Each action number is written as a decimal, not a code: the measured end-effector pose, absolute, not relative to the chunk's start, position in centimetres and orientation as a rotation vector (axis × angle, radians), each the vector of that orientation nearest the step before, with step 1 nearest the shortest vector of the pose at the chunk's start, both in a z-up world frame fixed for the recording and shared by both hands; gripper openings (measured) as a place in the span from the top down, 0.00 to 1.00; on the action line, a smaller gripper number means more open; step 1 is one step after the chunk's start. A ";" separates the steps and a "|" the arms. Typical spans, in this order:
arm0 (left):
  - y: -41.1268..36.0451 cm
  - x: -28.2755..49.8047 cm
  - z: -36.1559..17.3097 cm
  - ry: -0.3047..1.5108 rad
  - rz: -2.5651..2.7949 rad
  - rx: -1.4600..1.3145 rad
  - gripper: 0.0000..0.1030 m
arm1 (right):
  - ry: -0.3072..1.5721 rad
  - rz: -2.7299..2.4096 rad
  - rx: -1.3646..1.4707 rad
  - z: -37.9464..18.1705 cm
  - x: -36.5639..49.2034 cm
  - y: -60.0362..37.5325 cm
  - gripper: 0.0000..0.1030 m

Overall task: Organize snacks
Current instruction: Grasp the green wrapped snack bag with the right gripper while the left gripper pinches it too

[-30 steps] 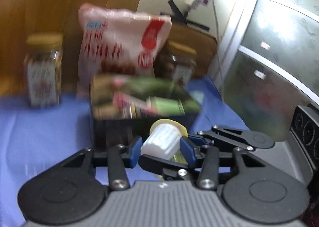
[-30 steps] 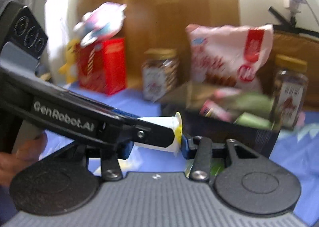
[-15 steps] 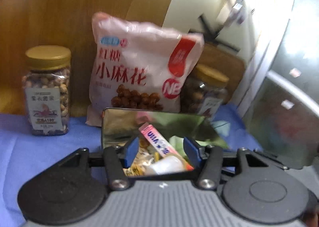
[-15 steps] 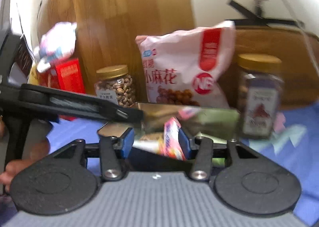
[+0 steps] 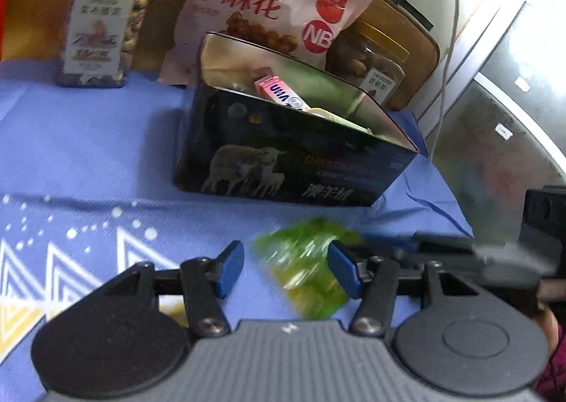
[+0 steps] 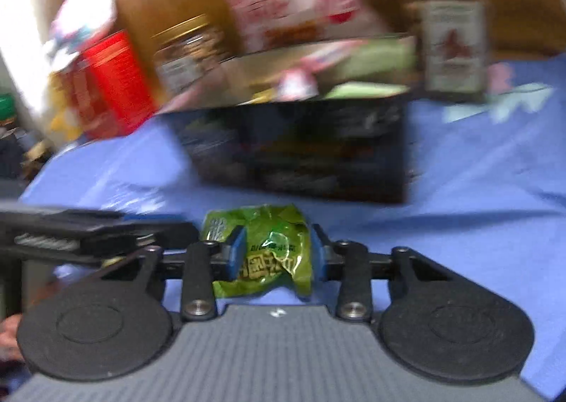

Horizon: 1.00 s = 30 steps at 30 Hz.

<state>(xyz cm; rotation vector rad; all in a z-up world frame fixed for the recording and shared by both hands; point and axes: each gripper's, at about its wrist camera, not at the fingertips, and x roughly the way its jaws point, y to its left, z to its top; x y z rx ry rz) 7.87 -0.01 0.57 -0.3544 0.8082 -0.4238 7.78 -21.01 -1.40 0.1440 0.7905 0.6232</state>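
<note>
Half a second on, both my grippers had drawn back from over the dark box (image 5: 293, 168) and dropped low to the blue cloth (image 5: 88, 154) in front of it; the small white cup my left gripper (image 5: 286, 269) carried a second before was gone from its fingers. The green snack packet (image 6: 269, 250) lay on the cloth just in front of the box, crumpled and glossy. My right gripper (image 6: 276, 253) stood around it, one blue pad pressed into each side of the wrapper, closed on the packet. In the left wrist view the same packet (image 5: 307, 271) showed as a green blur, touching the right-hand pad only, with the left gripper's fingers spread wide and holding nothing. The right gripper's dark arm reached in from that view's right edge, level with the packet.

The box stood open-topped, sheep printed on its front wall, with a pink stick pack (image 5: 279, 92) and other wrappers poking above its rim. Directly behind the box leaned a large pink-and-white snack bag (image 5: 269, 2). Behind the box to its left stood a gold-lidded jar of nuts (image 5: 102, 23); behind it to the right, a second jar (image 5: 371, 62). Farther left of the box, in the blurred right wrist view, stood a red carton (image 6: 113, 83).
</note>
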 end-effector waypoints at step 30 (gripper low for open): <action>6.0 -3.2 -0.7 0.667 -0.355 -0.322 0.87 | 0.598 0.727 -0.096 -2.7 -4.9 -12.6 0.24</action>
